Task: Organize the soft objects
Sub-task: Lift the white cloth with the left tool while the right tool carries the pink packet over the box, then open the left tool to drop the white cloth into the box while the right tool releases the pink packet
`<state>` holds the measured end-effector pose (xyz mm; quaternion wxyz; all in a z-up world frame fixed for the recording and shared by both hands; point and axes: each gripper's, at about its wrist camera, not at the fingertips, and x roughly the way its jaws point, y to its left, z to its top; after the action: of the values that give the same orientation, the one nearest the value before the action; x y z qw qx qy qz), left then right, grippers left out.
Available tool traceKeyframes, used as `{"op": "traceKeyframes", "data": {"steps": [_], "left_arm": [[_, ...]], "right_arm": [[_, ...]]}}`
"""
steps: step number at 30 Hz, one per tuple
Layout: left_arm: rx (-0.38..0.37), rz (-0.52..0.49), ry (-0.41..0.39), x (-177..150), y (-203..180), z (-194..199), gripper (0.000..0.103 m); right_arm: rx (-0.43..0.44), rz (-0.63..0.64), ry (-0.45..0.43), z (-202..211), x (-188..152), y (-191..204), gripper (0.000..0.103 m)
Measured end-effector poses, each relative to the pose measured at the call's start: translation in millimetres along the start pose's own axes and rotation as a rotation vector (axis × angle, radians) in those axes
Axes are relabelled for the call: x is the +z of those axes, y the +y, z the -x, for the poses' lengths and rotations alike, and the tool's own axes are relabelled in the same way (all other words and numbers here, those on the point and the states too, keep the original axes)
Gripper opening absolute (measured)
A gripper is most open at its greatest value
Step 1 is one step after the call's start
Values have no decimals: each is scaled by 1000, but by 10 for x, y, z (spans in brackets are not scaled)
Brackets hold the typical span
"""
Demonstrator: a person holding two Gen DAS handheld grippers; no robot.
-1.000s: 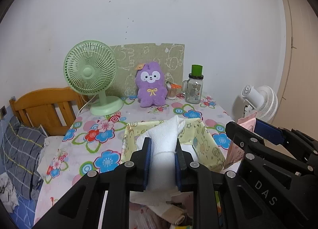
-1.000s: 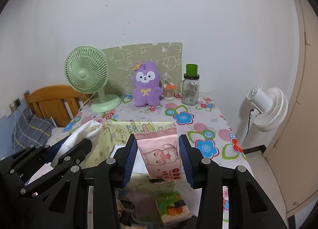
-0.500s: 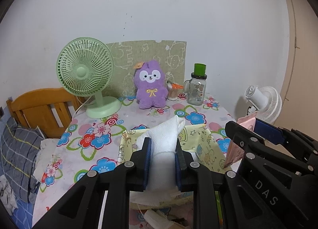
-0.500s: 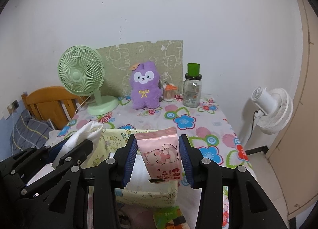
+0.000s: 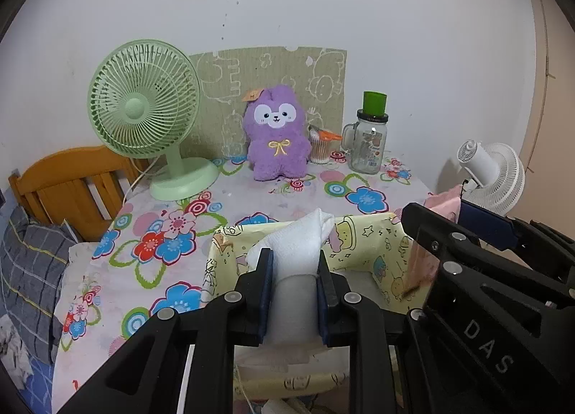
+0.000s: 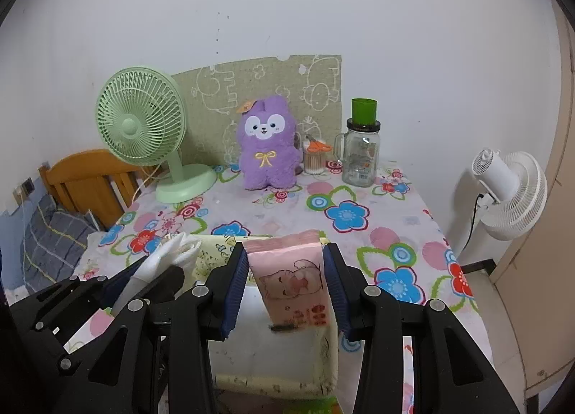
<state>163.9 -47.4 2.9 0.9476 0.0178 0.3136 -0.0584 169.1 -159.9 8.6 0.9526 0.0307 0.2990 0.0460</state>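
My left gripper (image 5: 294,270) is shut on a white rolled towel (image 5: 300,245), whose folded top sticks up above the pads. It hangs over a yellow fabric basket (image 5: 363,234) printed with cartoon figures, at the near edge of the flowered table. My right gripper (image 6: 285,274) is shut on a pink tissue pack (image 6: 293,279) with a cat picture, held upright over the same basket (image 6: 325,349). The two grippers sit side by side: the right one (image 5: 431,234) shows in the left wrist view, the left one with its towel (image 6: 169,256) in the right wrist view. A purple plush toy (image 5: 276,133) sits at the back of the table.
A green desk fan (image 5: 147,126) stands back left. Right of the plush are a cotton-swab cup (image 5: 320,148) and a glass jar (image 5: 368,141) with a green cap. A patterned board leans on the wall. A white floor fan (image 6: 506,191) stands right of the table, a wooden chair (image 5: 68,184) left.
Both grippers have moved forward and slightly down, so the table and basket are nearer and the basket sits under the held towel and pack. Both grips are unchanged.
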Motion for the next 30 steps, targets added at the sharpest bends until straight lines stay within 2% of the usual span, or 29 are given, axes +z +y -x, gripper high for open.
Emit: {"op": "traceKeyframes", "data": {"steps": [6,15,18,21,22,23,24,26,27,30], "left_arm": [[-19,17,35,13,15,-199,21],[1,25,75,2,21,-433,25],[10,31,84,1,29,-473,37],[14,39,88,3,47,-495,54],[13,42,90,2,54,-502,63],[13,43,90,4,58,-503,66],[14,41,90,5,59,-500,66],[13,39,92,4,53,-503,75],[11,38,91,2,52,-499,77],[17,40,81,5,52,-472,85]], "right_arm": [[11,-8,21,-191,8,4,46],[15,-21,55,-461,-10,-18,46],[31,-25,68,-531,-20,-12,46],[41,-17,80,-578,-27,12,47],[40,-18,82,-587,-28,17,47],[39,-18,86,-597,-28,19,47],[36,-16,89,-607,-29,20,50],[32,-14,94,-618,-30,22,65],[30,-13,90,-608,-29,22,75],[29,-15,78,-549,-23,23,87]]}}
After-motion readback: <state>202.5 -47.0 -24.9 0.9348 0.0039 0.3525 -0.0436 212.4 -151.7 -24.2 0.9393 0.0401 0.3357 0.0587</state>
